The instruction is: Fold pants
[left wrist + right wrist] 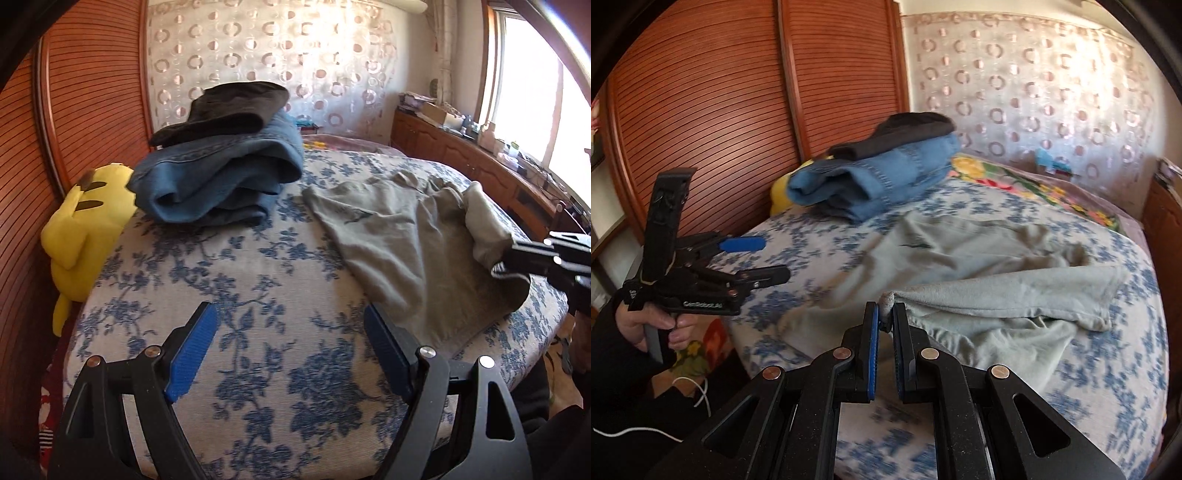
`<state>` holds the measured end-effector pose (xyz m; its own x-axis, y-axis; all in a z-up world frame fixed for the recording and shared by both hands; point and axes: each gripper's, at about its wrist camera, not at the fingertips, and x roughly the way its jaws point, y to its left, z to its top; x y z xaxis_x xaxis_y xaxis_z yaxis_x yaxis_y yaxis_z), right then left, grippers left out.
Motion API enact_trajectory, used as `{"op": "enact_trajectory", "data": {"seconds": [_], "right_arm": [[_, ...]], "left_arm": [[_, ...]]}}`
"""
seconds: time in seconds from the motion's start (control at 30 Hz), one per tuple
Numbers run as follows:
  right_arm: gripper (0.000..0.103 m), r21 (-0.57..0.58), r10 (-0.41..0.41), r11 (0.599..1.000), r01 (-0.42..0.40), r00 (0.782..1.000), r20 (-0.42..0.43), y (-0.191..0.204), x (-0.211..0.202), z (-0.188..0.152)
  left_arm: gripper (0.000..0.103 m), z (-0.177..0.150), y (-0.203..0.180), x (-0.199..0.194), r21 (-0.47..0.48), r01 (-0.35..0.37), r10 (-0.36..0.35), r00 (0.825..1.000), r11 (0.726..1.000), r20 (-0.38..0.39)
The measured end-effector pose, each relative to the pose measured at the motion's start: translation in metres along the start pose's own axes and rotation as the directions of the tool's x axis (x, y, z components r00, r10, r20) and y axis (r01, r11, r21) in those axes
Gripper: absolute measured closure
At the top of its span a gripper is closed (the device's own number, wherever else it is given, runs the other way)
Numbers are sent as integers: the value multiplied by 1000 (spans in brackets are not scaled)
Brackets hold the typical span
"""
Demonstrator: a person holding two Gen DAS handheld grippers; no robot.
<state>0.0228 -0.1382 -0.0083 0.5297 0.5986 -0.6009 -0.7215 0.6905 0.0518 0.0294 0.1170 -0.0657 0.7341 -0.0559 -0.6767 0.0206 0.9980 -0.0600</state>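
Grey-green pants (pixel 402 236) lie spread on the bed's blue-flowered cover (pixel 258 295), partly doubled over themselves. My right gripper (pixel 885 314) is shut on a bunched edge of the pants (pixel 979 295), lifting that fold off the layer below. In the left wrist view the right gripper (pixel 506 264) shows at the right edge, clamped on the striped hem. My left gripper (pixel 291 317) hangs open over bare cover, left of the pants, with nothing between its blue pads. From the right wrist view the left gripper (pixel 774 258) appears at the left, held by a hand.
A stack of folded blue jeans (pixel 221 177) with a black garment (pixel 225 110) on top sits at the bed's far left. A yellow plush toy (pixel 85 229) leans against the ribbed wooden wardrobe doors (pixel 85 92). A wooden cabinet (pixel 480 162) with clutter runs under the window.
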Motion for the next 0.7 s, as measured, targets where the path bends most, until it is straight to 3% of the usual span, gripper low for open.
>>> {"op": "enact_trajectory", "data": {"seconds": [0.3, 0.47, 0.7], "right_arm": [[96, -29, 111, 993, -112, 992, -53, 13, 25, 4], [96, -17, 113, 993, -115, 989, -95, 7, 42, -3], [88, 3, 82, 997, -82, 994, -77, 0, 37, -5]], "left_arm": [[21, -3, 15, 2, -28, -27, 27, 1000, 999, -2], [21, -6, 13, 5, -26, -19, 18, 1000, 999, -9], [21, -7, -2, 8, -2, 9, -9, 1000, 1000, -9]]}}
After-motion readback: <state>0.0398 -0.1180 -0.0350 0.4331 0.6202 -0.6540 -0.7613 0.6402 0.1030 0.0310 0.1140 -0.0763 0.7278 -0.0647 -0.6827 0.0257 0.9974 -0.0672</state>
